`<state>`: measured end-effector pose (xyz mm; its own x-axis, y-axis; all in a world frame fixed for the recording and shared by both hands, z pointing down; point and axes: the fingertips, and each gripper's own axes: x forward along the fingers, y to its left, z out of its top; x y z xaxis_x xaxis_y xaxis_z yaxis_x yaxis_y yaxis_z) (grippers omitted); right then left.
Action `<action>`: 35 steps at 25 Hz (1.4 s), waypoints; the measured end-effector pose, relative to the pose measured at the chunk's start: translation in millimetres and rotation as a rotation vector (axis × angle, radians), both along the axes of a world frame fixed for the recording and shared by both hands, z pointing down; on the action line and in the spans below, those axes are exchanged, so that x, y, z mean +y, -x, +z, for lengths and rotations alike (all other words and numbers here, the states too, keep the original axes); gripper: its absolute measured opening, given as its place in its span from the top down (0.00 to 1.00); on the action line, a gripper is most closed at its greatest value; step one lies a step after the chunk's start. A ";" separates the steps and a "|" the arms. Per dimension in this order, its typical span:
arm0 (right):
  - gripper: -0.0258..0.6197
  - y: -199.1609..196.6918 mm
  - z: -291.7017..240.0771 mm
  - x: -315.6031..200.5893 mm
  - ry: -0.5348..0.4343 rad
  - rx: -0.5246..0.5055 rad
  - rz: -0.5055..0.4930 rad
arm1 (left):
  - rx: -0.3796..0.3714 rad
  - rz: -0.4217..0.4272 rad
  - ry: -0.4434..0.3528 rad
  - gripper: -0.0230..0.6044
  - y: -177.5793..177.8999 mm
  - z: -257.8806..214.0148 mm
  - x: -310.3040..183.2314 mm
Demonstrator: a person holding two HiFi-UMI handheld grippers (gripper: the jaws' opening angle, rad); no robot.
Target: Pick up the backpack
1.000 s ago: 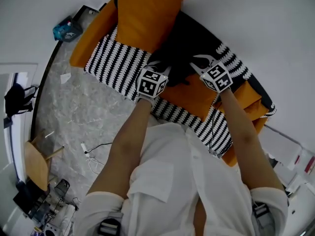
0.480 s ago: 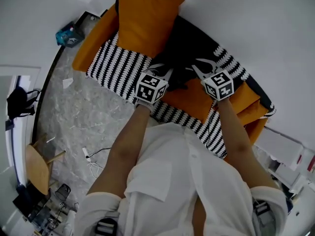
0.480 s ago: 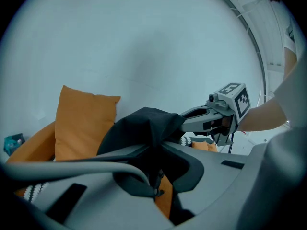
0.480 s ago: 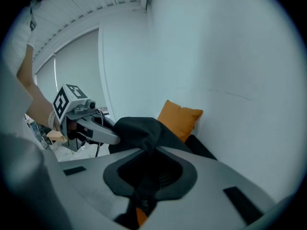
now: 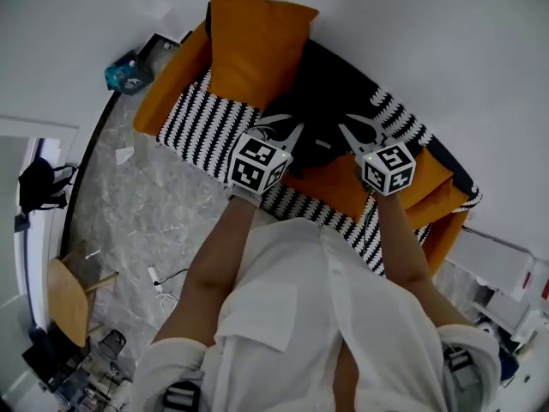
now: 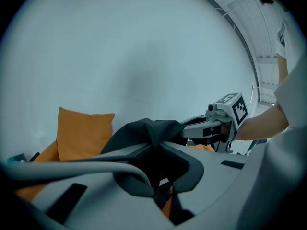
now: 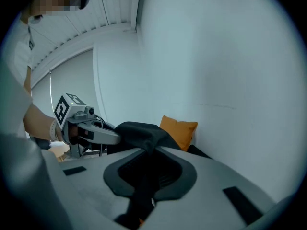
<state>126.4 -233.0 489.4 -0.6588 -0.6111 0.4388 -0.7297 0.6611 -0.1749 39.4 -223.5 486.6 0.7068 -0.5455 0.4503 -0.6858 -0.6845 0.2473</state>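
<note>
The black backpack [image 5: 324, 93] lies on an orange sofa over a black-and-white striped throw [image 5: 204, 120]. My left gripper [image 5: 281, 130] is shut on a fold of its black fabric, which bunches up between the jaws in the left gripper view [image 6: 154, 143]. My right gripper [image 5: 353, 130] pinches another fold close by, its jaws still closing on the fabric [image 7: 152, 150]. The backpack's top [image 6: 144, 127] is pulled up into a peak between the two grippers. Each gripper shows in the other's view, the right gripper [image 6: 211, 126] and the left gripper [image 7: 93, 133].
A big orange pillow [image 5: 253, 41] leans on the sofa back at the backpack's left. More orange cushions [image 5: 433, 183] sit to the right. A teal box [image 5: 127, 71], a wooden chair [image 5: 67, 297], floor cables [image 5: 161, 277] and a dark bag [image 5: 36, 185] lie left.
Both grippers have risen together, drawing the backpack's fabric up with them. They stay about as far apart as before.
</note>
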 end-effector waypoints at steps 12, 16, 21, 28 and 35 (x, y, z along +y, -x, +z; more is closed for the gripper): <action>0.89 5.4 -99.2 4.3 -0.193 -0.157 0.023 | 0.021 0.016 -0.156 0.90 8.3 -96.0 10.3; 0.89 1.4 -131.9 2.9 -0.263 -0.185 0.033 | 0.035 0.014 -0.205 0.90 5.9 -126.8 9.4; 0.89 -3.8 -156.6 3.1 -0.316 -0.222 0.045 | 0.043 0.021 -0.247 0.90 1.8 -149.7 8.6; 0.89 -7.9 -163.3 9.7 -0.328 -0.247 0.046 | 0.058 0.035 -0.248 0.90 -2.3 -156.5 15.0; 0.89 -14.2 -157.5 10.8 -0.312 -0.254 0.053 | 0.065 0.049 -0.240 0.90 -7.1 -154.6 16.2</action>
